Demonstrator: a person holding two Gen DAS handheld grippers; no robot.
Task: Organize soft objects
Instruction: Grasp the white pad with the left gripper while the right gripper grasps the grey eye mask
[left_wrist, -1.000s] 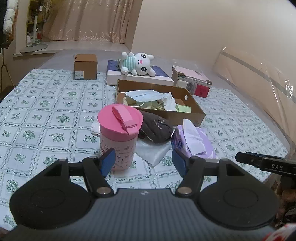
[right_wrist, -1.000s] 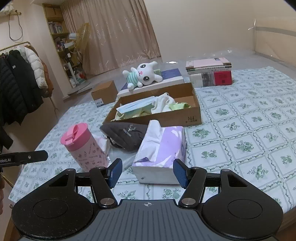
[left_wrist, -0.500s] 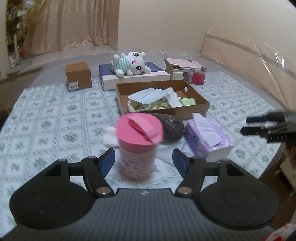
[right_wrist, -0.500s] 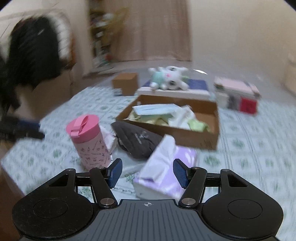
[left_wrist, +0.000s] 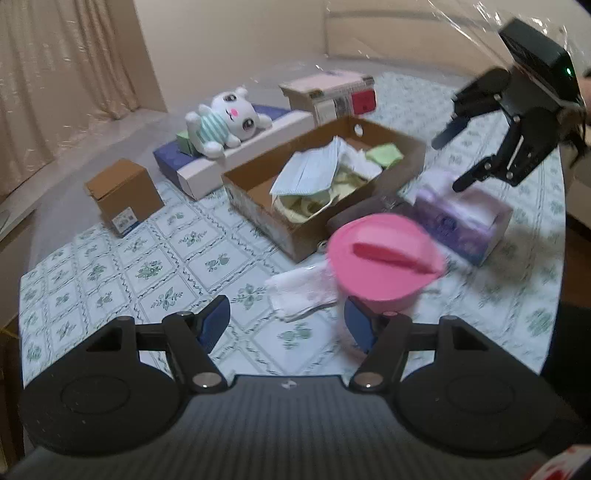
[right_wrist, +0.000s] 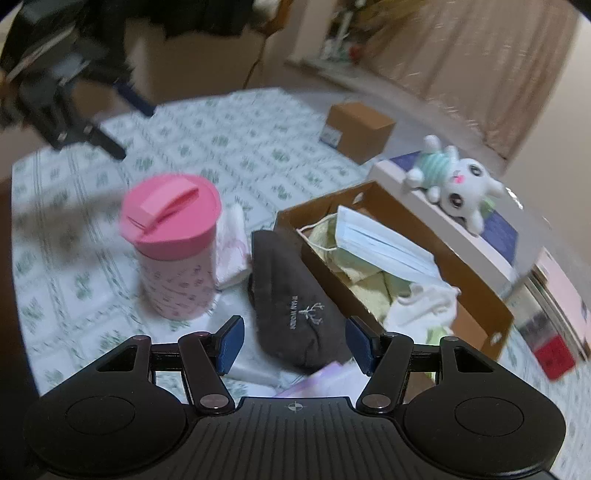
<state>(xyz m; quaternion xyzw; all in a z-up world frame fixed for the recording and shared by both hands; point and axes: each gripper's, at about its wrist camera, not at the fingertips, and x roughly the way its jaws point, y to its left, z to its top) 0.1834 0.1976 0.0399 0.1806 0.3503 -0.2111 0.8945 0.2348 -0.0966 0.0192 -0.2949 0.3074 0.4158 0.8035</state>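
Observation:
A dark grey soft pouch (right_wrist: 295, 306) lies beside an open cardboard box (right_wrist: 476, 280) that holds a face mask (right_wrist: 380, 243), yellow-green cloths and white fabric. My right gripper (right_wrist: 293, 341) is open and empty just above the pouch's near end. My left gripper (left_wrist: 286, 325) is open and empty above white cloths (left_wrist: 303, 291), next to a pink lidded cup (left_wrist: 384, 258). The right gripper also shows in the left wrist view (left_wrist: 456, 158), above a purple tissue pack (left_wrist: 461, 218). A white plush bunny (left_wrist: 225, 122) lies on a flat box.
A small brown carton (left_wrist: 123, 195) and stacked books (left_wrist: 332, 92) stand on the floral tablecloth (left_wrist: 147, 273). The flat white-and-blue box (left_wrist: 236, 158) lies behind the cardboard box. A white cloth (right_wrist: 231, 247) lies behind the cup. Dark coats hang at the far left.
Both grippers have swung inward and tilted down over the table. The right one moved from behind the tissue pack to above the grey pouch. The left one moved left of the cup. Both stayed open.

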